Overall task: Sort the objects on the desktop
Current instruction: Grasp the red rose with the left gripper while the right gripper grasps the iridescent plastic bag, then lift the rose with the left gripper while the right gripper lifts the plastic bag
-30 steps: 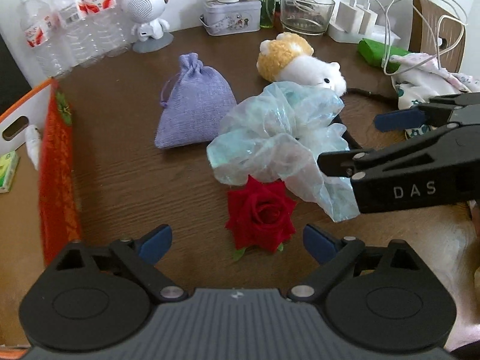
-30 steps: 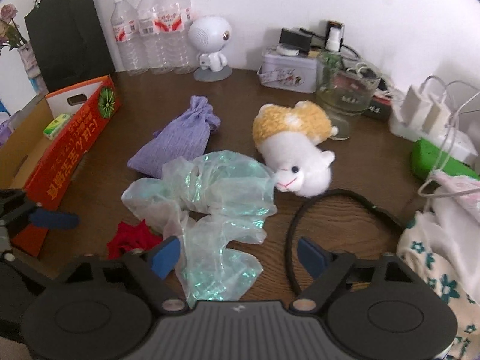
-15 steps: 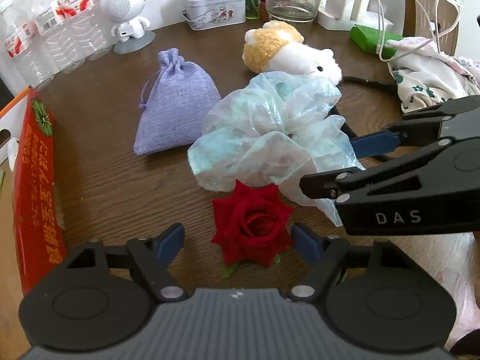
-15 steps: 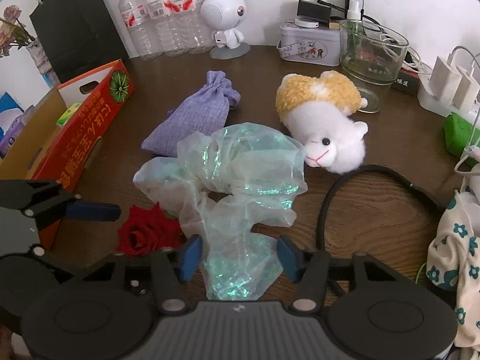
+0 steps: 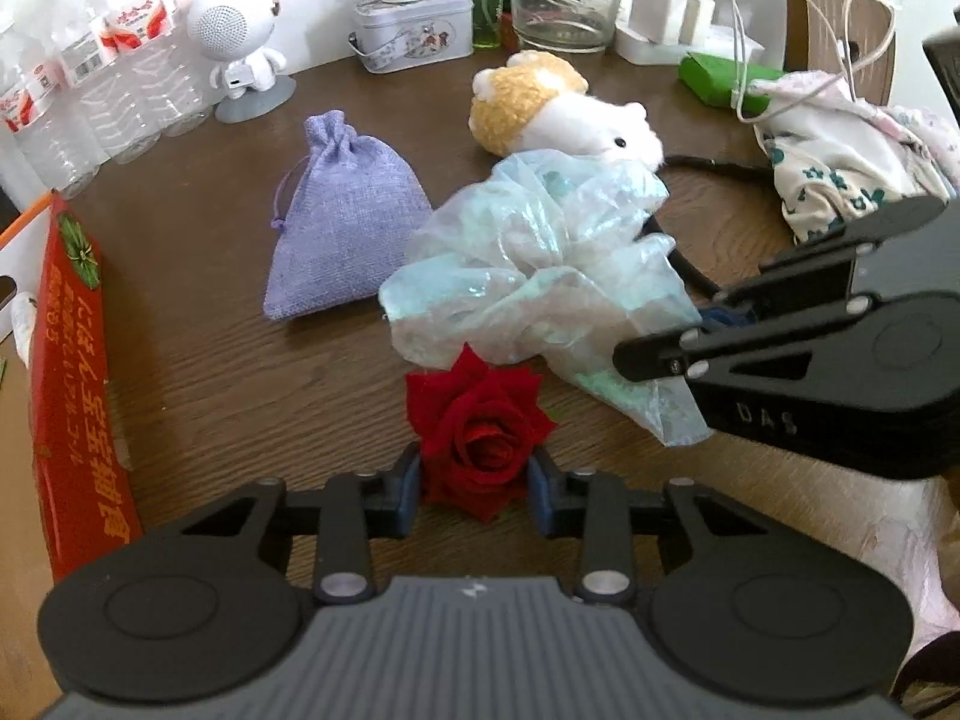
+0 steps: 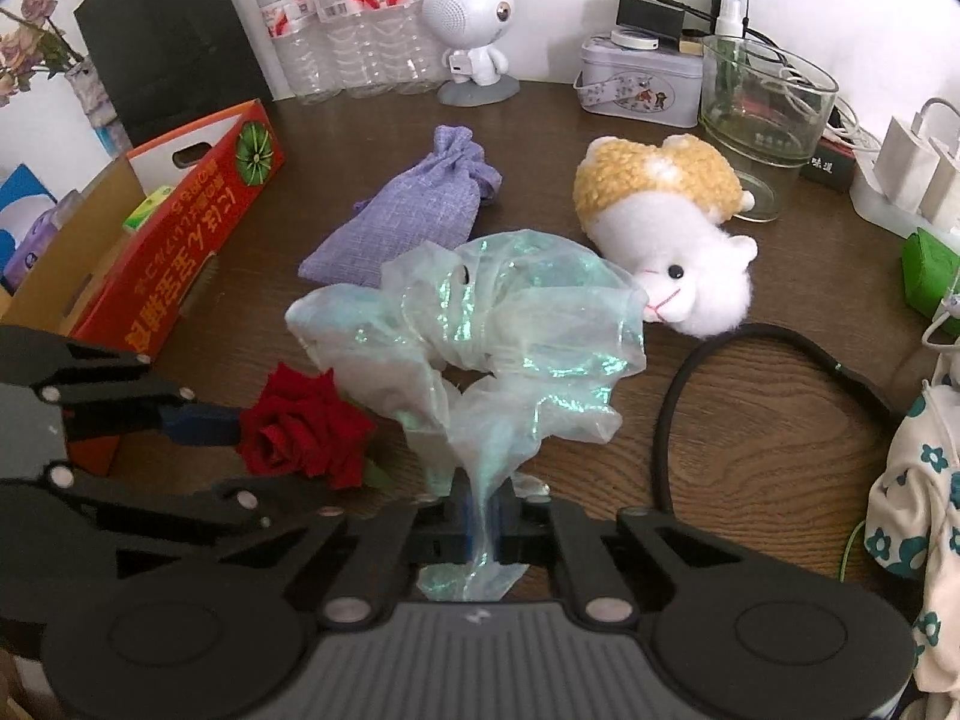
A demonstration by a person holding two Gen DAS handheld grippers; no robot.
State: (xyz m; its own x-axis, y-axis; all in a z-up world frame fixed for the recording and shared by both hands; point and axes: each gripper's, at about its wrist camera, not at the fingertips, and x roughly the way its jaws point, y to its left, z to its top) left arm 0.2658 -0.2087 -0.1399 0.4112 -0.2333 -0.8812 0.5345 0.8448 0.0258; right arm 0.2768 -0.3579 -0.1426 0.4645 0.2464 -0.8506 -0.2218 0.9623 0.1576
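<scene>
The red fabric rose (image 5: 477, 450) lay on the dark wooden counter (image 5: 198, 384) at six o'clock, between the closing pads of the left claw (image 5: 474, 489), which pressed its petals. It was judged light, soft and crushable. The right claw (image 6: 480, 525) had closed fully on a tail of the iridescent pale-green sheer fabric (image 6: 480, 330), at centre; slippery, featherweight, best pinched at bunched folds.

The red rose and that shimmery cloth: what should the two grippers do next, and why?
Probably lift both. The left gripper is closing on the red rose; the right gripper pinches the sheer cloth. The open orange box stands nearby.
</scene>
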